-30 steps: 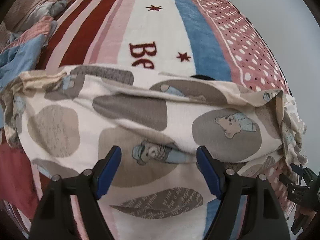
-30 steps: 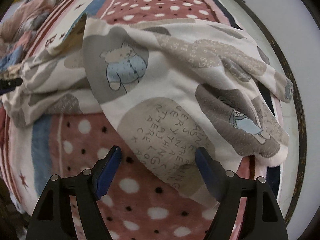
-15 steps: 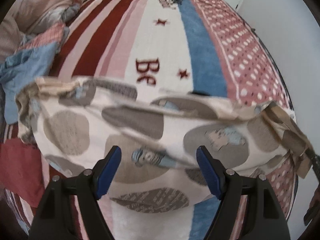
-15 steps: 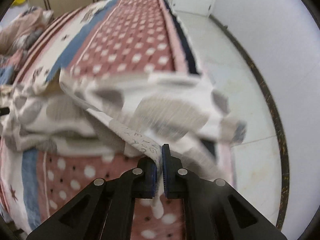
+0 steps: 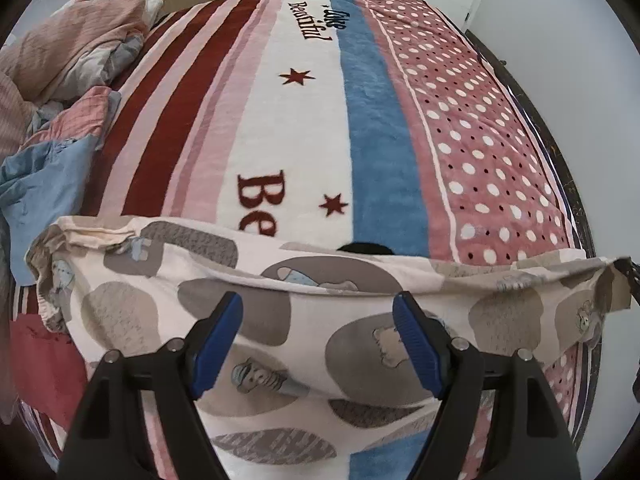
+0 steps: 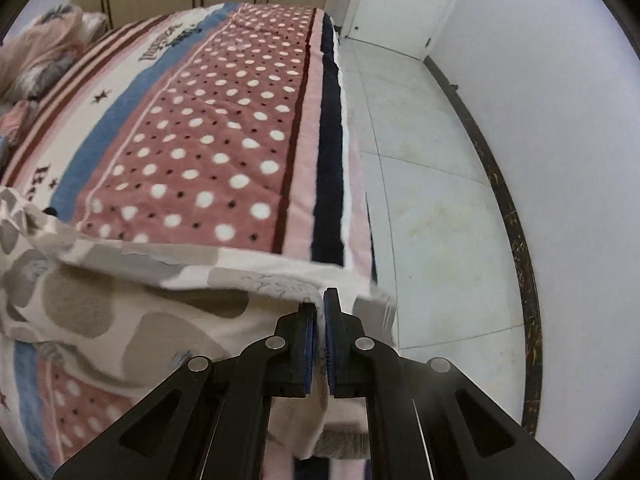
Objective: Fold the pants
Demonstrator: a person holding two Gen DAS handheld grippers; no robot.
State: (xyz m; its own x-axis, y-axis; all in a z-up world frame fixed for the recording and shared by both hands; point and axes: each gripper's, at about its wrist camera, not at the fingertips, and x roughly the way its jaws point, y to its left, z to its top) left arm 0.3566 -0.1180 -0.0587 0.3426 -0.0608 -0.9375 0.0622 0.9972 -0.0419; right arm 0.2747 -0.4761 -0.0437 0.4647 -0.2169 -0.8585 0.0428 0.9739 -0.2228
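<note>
The pants [image 5: 280, 320] are cream with grey patches and bear prints. They lie across the near end of the bed, stretched left to right. My left gripper [image 5: 318, 312] is open and hovers over their middle, holding nothing. My right gripper [image 6: 319, 306] is shut on the pants' right end [image 6: 168, 312] and lifts it off the blanket near the bed's right edge. That lifted end shows at the far right of the left wrist view [image 5: 600, 276].
The striped and dotted blanket [image 5: 320, 128] covers the bed. A heap of other clothes [image 5: 60, 80] lies at the left. The tiled floor [image 6: 432, 200], a white wall and a door are to the right of the bed.
My right gripper closed on the pants' right end and pulled it up and rightward. The pants stretched out flatter. My left gripper stayed open and drew back a little.
</note>
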